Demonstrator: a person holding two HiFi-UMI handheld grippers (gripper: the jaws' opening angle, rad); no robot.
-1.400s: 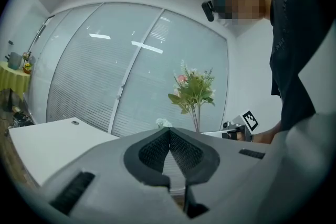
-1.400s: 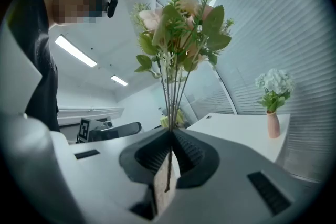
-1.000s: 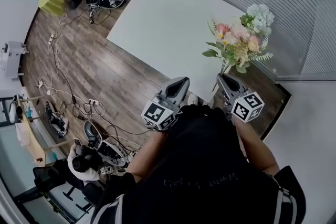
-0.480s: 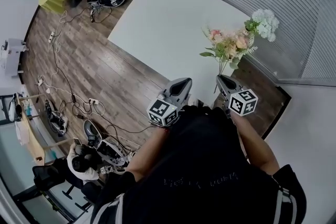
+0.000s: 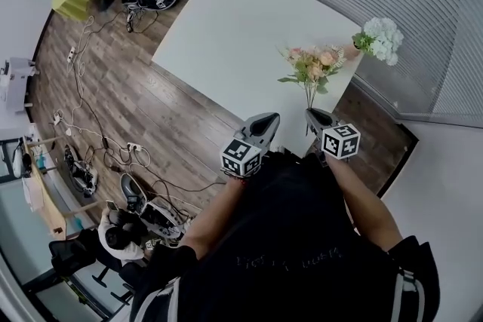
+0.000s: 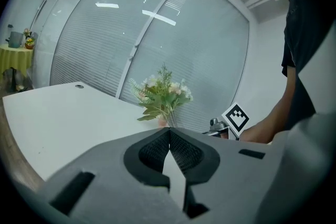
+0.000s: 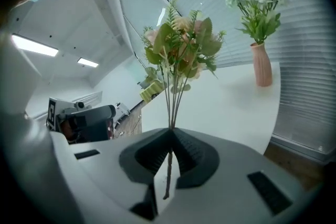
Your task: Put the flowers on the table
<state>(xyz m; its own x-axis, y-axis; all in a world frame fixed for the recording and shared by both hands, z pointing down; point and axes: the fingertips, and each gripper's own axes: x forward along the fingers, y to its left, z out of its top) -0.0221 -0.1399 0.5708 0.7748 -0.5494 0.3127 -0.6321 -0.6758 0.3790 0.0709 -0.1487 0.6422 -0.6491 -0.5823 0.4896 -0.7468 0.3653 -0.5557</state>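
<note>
While right tongs (image 5: 312, 115) pinch the flowers (image 5: 311, 65), left tongs (image 5: 267, 120) hover closed alongside.

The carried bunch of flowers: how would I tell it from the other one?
Find the big white table by the window blinds. At its near edge the right gripper pinches thin bare stems, topped by the bunch of pink and peach blooms. Unlike the white flowers nearby, it has no vase.

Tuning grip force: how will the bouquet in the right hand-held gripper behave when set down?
Likely light: the bouquet stands upright from a pinch on its thin stems. Probably top-heavy and whippy, since it spreads wide above them. Laid down, it should hardly roll.
</note>
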